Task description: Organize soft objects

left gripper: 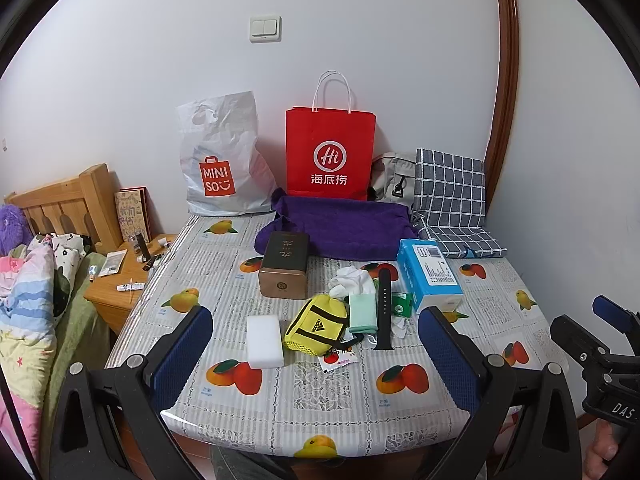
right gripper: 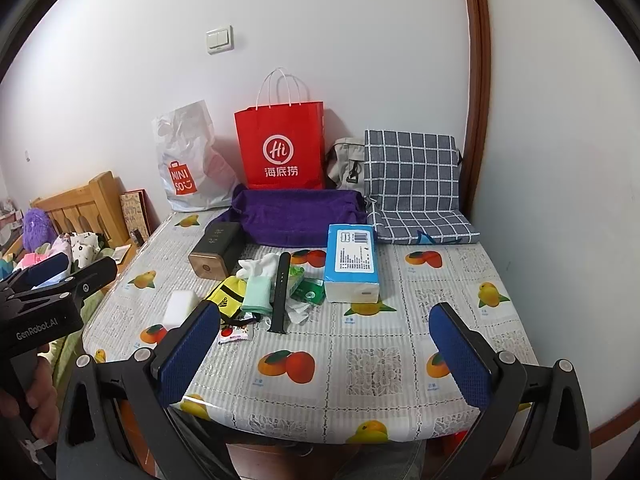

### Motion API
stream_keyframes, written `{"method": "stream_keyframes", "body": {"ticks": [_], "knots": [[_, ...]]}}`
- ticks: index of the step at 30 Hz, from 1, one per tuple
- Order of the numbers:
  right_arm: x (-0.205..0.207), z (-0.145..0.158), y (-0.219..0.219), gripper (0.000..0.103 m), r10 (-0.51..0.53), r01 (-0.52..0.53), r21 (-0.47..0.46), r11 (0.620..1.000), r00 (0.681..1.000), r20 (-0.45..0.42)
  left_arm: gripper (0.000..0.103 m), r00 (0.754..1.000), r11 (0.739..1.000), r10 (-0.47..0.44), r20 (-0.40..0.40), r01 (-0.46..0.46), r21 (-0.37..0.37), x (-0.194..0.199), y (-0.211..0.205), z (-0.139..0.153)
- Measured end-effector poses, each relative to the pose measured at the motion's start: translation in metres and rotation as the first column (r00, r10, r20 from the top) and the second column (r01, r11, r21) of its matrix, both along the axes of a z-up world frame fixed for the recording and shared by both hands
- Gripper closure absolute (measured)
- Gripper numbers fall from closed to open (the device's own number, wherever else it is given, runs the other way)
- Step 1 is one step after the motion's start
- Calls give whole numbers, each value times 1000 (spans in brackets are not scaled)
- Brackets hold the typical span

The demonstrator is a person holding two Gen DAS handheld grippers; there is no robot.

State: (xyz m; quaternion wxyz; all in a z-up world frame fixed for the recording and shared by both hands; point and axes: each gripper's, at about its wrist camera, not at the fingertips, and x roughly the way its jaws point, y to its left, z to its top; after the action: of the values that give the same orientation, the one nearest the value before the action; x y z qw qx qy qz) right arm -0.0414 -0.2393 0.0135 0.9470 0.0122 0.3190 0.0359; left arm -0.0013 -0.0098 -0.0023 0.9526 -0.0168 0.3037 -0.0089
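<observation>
A small heap of soft things sits at the middle of the left wrist frame: a yellow pouch, a mint-green sock and a white cloth, with a white sponge just left of the pouch. A black strap lies across the heap's right side. Behind, a purple towel spreads before the red paper bag. On the table, both the left gripper and right gripper hover spread wide, holding nothing.
</observation>
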Motion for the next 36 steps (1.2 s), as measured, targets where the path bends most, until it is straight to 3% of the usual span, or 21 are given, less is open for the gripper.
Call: {"method": "stream_keyframes", "body": {"ticks": [36], "knots": [[-5,5,1,0,-3,3,2,1000,1000,15,0,1000,1000,-1,1,1,1,0,0,-3]]}}
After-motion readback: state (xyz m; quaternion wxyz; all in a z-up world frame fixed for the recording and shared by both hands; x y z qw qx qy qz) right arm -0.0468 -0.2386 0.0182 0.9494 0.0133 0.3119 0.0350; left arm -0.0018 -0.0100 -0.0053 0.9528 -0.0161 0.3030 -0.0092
